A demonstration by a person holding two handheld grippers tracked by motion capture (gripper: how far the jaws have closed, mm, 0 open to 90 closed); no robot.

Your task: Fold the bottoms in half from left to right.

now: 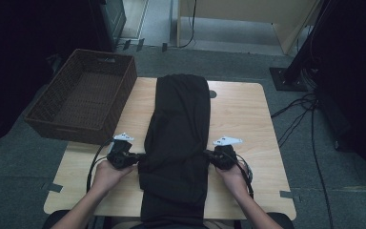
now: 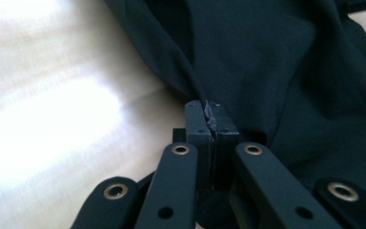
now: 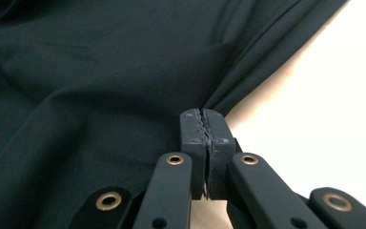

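Observation:
A long black garment (image 1: 178,138) lies folded lengthwise down the middle of the wooden table (image 1: 240,114), its near end hanging over the front edge. My left gripper (image 1: 136,158) is shut on the garment's left edge; in the left gripper view the black cloth (image 2: 267,62) bunches into the closed left gripper (image 2: 210,119). My right gripper (image 1: 209,157) is shut on the right edge at the same height. In the right gripper view the fabric (image 3: 100,71) gathers in folds at the closed right gripper (image 3: 206,125).
A dark woven basket (image 1: 83,98) sits empty on the table's far left corner, partly overhanging. Cables (image 1: 300,119) trail over the grey floor to the right. Bare tabletop flanks the garment on both sides.

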